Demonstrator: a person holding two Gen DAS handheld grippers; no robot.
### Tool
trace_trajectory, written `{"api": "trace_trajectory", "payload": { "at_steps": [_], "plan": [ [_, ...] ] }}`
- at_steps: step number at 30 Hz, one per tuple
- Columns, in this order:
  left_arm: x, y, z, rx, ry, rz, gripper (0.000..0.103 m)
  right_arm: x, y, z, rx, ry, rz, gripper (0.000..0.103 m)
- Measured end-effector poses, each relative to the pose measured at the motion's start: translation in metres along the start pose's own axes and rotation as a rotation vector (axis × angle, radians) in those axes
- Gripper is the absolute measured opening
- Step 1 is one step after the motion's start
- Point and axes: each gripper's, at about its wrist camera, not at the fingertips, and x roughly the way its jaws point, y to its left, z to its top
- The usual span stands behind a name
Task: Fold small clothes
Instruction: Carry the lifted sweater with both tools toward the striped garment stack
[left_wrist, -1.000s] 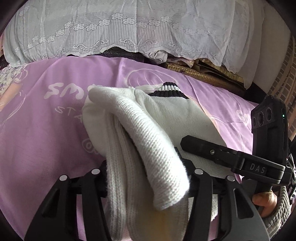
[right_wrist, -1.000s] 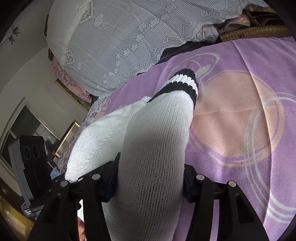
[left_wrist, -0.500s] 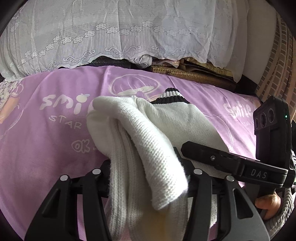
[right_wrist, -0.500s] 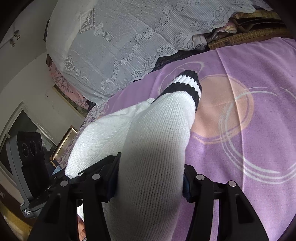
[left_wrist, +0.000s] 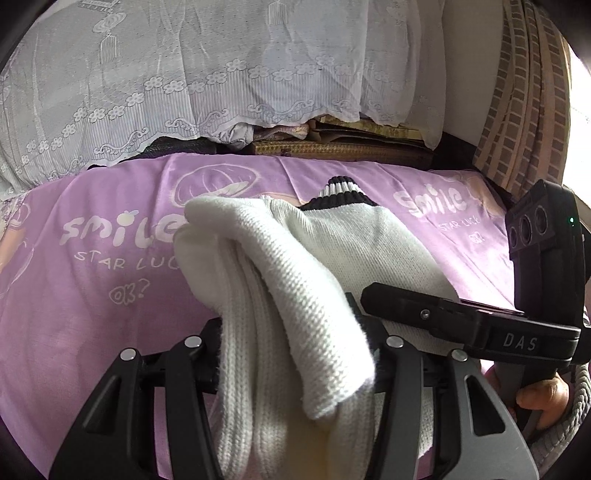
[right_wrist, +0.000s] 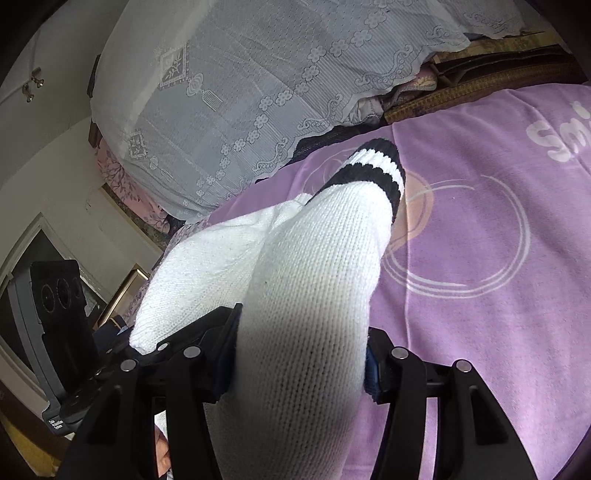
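Note:
A white knit sweater (left_wrist: 295, 273) with a black-and-white striped cuff (left_wrist: 338, 192) is held above the purple blanket (left_wrist: 92, 288). My left gripper (left_wrist: 295, 354) is shut on a bunched fold of it, which drapes over and hides the fingertips. My right gripper (right_wrist: 301, 362) is shut on another part of the sweater (right_wrist: 306, 295), with the striped cuff (right_wrist: 376, 170) pointing away. The right gripper's body (left_wrist: 480, 325) shows at the right of the left wrist view, close beside the left one.
The purple blanket (right_wrist: 498, 295) has white "smile" lettering and circle prints. A white lace cloth (left_wrist: 221, 81) covers a pile at the far edge. Woven mats (left_wrist: 343, 147) lie under it. A brick-patterned curtain (left_wrist: 517, 92) hangs at the right.
Both grippers have lifted and moved forward with the sweater; more of the blanket and its lettering shows. Both stay shut on the sweater.

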Motion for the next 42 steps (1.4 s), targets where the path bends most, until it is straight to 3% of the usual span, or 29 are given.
{"api": "trace_trajectory", "payload": {
  "at_steps": [24,42],
  "plan": [
    [-0.029,-0.116,-0.003,0.161,-0.038,-0.137,0.05,-0.134,-0.026,-0.023,-0.017,-0.147,-0.113,0.056],
    [-0.038,-0.231,0.011,0.318,-0.079,-0.272,0.05,-0.254,-0.063,-0.037,0.016,-0.325,-0.238,0.055]
  ]
}}
